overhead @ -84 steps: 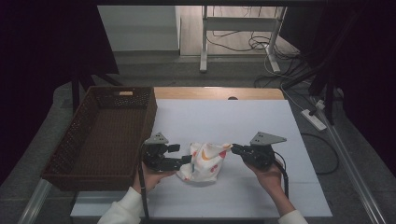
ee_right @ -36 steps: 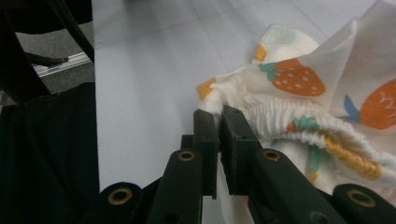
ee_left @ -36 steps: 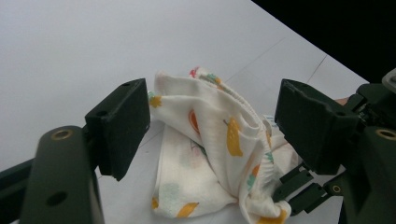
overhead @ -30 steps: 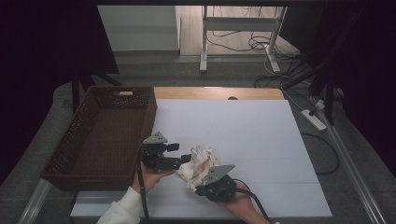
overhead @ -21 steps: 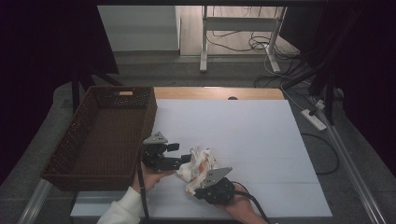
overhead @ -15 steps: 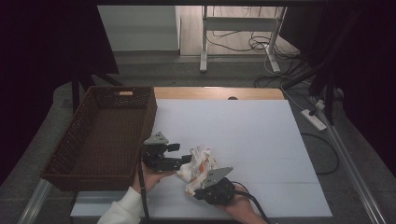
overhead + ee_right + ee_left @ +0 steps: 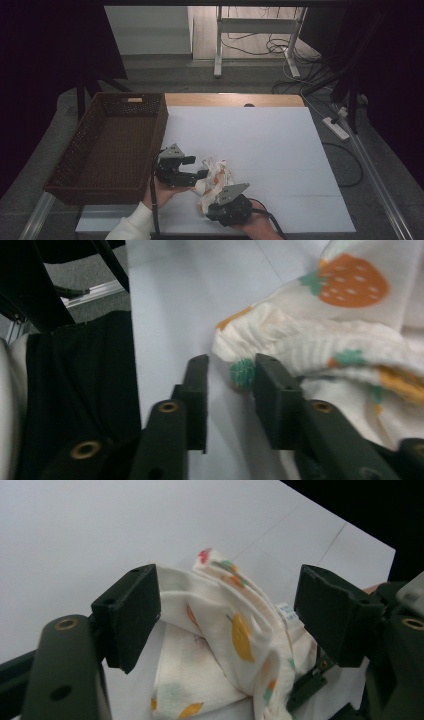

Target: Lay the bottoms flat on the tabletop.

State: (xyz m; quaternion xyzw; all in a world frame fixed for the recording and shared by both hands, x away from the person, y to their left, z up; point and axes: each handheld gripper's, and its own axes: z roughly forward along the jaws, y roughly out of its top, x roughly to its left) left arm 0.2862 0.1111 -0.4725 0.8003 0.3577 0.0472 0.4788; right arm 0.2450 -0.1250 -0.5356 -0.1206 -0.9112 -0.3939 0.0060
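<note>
A white table (image 7: 260,145) is seen from above, with a brown wicker basket (image 7: 107,145) standing at its left edge. Near the front of the table, just right of the basket, a small crumpled garment (image 7: 215,179) lies bunched between two hand-held grippers. The garment is cream cotton printed with strawberries and other fruit, and a gathered, ribbed edge is visible.

The left gripper (image 7: 196,167) is held at the garment's left side. In the left gripper view its jaws are spread wide, with the raised fold of cloth (image 7: 235,625) lying between them but not pinched.

The right gripper (image 7: 214,204) is held at the garment's near side. In the right gripper view its jaws are parted by a narrow gap, and the gathered hem (image 7: 250,367) lies just at their tips; nothing is gripped yet.

The garment is judged to be very light, soft and limp, so it will sag and unfold when lifted and will not break or slip easily. The best hold is judged to be the thicker gathered hem or a doubled fold, pinched firmly, since a single thin layer could slide out or drag the rest along the table
</note>
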